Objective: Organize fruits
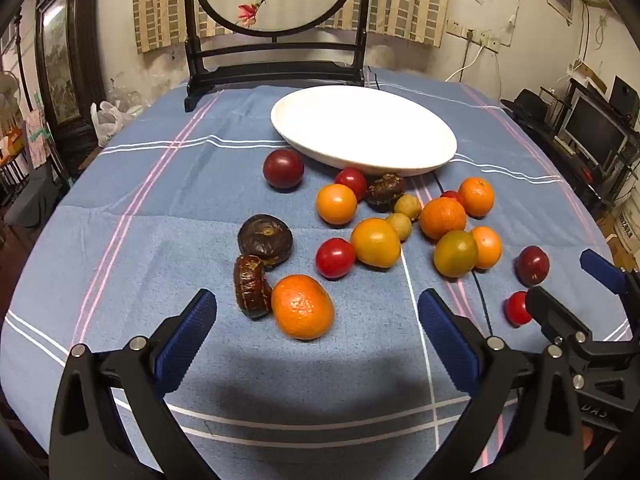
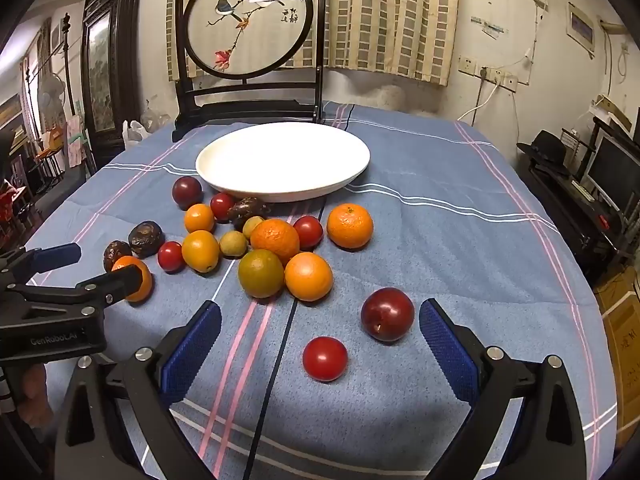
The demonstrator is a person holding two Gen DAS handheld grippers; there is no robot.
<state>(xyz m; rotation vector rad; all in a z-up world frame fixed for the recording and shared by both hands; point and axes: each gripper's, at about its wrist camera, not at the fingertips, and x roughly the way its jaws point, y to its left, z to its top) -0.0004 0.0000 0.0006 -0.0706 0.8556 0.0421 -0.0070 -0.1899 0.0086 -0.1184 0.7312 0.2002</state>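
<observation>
Fruit scattered on blue tablecloth (image 2: 440, 208), white plate (image 2: 224, 168) bare behind.

Left gripper (image 1: 316, 312) jaws wide apart w/ an orange (image 1: 303, 306) between, untouched; right gripper (image 2: 320, 320) jaws wide too, a red tomato (image 2: 325, 358) & dark plum (image 2: 387, 313) between, nothing gripped.

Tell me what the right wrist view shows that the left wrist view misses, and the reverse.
Only the right wrist view shows the bird painted on the round dark-framed screen, cropped at the top in the left view. Only the left wrist view shows the near orange mandarin whole, beside a wrinkled dark brown fruit. Both share the empty white oval plate, the blue striped tablecloth and both open hand-held grippers.
</observation>
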